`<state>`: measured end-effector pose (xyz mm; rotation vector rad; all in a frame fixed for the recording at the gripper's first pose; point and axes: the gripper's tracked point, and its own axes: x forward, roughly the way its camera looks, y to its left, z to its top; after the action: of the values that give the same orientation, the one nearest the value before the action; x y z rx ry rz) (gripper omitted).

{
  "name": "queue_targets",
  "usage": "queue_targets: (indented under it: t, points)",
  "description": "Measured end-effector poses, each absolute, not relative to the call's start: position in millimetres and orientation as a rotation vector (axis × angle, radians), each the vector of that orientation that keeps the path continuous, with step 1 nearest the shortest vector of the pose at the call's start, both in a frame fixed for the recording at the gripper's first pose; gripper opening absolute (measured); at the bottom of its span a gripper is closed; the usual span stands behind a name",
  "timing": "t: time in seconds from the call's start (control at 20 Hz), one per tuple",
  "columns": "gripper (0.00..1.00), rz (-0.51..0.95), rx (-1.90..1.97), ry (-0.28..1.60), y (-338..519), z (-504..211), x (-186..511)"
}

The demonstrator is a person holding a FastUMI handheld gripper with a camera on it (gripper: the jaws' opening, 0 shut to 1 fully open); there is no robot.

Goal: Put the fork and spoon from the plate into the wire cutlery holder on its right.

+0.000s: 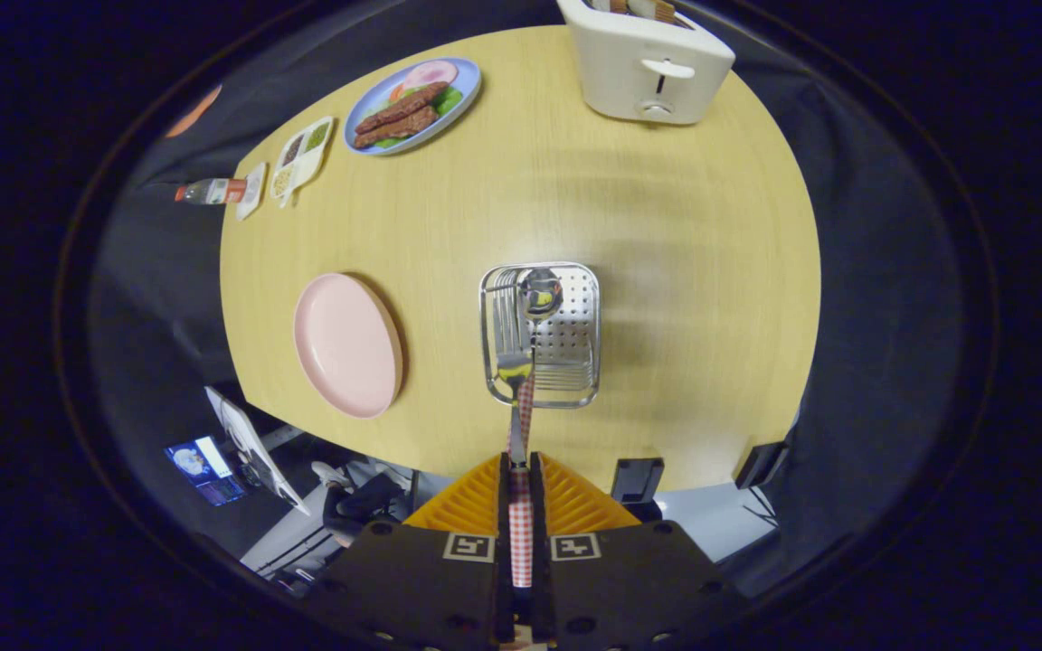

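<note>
My gripper (pixel 520 463) is shut on the fork (pixel 510 348), clamping its red-and-white checked handle between both fingers. The fork points straight ahead, and its tines hang over the left half of the wire cutlery holder (pixel 575 348). That holder is a shiny square basket with a perforated floor, standing just beyond my fingertips near the table's front edge. A spoon (pixel 541 292) is in the holder, its bowl showing at the far side next to the fork's tines. The pink plate (pixel 346 344) lies to the holder's left with nothing on it.
On the round wooden table (pixel 684 235), a white toaster (pixel 647 61) stands at the far side. A blue plate of food (pixel 412 106), a small divided tray (pixel 301 154) and a bottle (pixel 211 191) are at the far left. Black clamps (pixel 636 479) grip the front edge.
</note>
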<state>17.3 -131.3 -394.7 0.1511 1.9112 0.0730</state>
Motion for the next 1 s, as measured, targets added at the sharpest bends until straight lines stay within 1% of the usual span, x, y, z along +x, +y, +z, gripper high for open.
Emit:
queue_targets:
  t: [0.3, 0.7, 0.75, 0.9, 0.95, 1.0]
  points:
    - [0.08, 0.039, 0.131, 1.903, -146.7, -402.9, 27.1]
    - [0.08, 0.048, 0.156, 1.975, -134.4, -411.4, 18.0]
    - [0.14, 0.062, 0.159, 1.972, -130.6, -409.3, 18.0]
    - [0.13, 0.075, 0.135, 1.948, -126.9, -406.8, 24.1]
    - [0.20, 0.071, 0.131, 1.926, -126.7, -406.3, 29.4]
    - [0.22, 0.066, 0.117, 1.908, -128.1, -406.1, 32.5]
